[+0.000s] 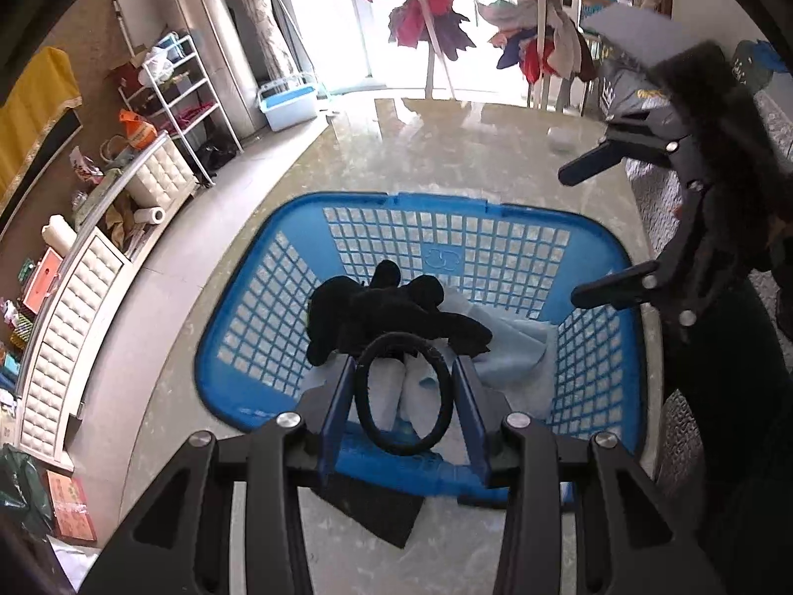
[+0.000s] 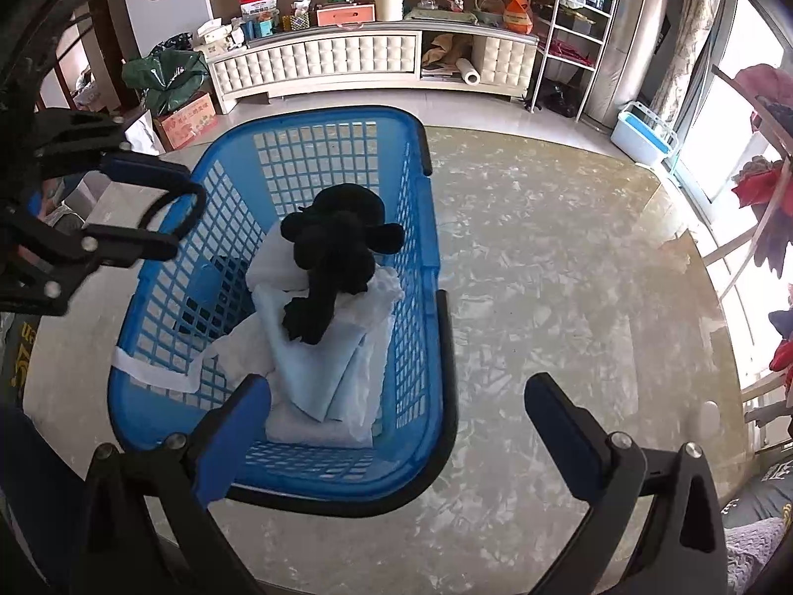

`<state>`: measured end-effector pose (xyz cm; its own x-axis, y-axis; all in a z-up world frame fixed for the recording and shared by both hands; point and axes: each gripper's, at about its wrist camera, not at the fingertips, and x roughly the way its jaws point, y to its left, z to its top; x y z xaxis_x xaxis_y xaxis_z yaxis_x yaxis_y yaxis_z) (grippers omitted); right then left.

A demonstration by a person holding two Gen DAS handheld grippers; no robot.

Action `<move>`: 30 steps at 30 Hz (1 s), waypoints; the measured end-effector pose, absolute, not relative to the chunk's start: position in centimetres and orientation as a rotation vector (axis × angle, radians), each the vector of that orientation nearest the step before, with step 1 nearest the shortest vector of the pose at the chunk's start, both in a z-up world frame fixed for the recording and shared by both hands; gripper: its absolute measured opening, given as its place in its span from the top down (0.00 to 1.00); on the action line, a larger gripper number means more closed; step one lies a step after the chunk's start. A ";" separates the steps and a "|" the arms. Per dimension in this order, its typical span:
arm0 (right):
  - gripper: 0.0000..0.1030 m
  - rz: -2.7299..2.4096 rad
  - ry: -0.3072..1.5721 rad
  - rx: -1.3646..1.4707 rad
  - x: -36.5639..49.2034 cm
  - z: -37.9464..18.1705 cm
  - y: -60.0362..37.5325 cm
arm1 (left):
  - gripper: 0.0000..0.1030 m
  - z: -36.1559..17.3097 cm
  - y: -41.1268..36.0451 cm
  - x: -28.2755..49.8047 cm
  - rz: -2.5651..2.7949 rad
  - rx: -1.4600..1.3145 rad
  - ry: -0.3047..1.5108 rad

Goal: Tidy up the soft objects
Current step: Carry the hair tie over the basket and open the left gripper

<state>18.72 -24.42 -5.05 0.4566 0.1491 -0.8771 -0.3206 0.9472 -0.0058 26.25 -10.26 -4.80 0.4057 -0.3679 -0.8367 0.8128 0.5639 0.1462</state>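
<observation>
Hair tie (image 1: pixel 404 394): a black elastic ring, clamped between the blue pads of the left gripper (image 1: pixel 404 396), held above the near rim of the basket.
Basket (image 1: pixel 609 248): blue plastic lattice, set on the table near its left edge; a black plush toy (image 2: pixel 337 253) is laid on folded white and pale blue cloths (image 2: pixel 322 372) inside.
Right gripper (image 2: pixel 396 426): jaws spread wide, nothing between them, held over the basket's near right corner.
Table (image 2: pixel 545 272): glossy, marbled beige-green, window glare reflected at its far edge.
Room: a white tufted cabinet (image 2: pixel 347 57) with clutter on top is seen along the wall, a white wire shelf (image 2: pixel 570 29) beside it; clothes are hung on a drying rack (image 1: pixel 446 15) by the bright window.
</observation>
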 end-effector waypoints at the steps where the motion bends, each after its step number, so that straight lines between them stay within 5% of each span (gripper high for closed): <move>1: 0.00 0.292 1.062 -0.177 18.8 -5.2 -24.5 | 0.63 -5.2 -10.6 26.6 -0.808 0.606 0.858; 20: 0.00 0.303 1.097 -0.123 19.9 -6.9 -26.6 | 0.63 -11.0 -13.4 29.8 -0.828 0.670 1.004; 24: 0.00 0.308 1.098 -0.108 20.0 -7.0 -27.0 | 0.49 -11.0 -13.4 29.8 -0.828 0.659 1.015; 27: 0.00 0.308 1.104 -0.107 20.0 -7.1 -27.0 | 0.28 -11.1 -13.5 29.9 -0.809 0.659 1.015; 30: 0.00 0.316 1.112 -0.102 20.1 -7.3 -26.9 | 0.27 -11.1 -13.2 30.1 -0.809 0.643 1.020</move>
<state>20.05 -26.92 -7.32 0.4036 0.1994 -0.8929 -0.3007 0.9507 0.0764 30.06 -13.18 -11.05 0.2912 -0.2793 -0.9150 0.8275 0.5535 0.0944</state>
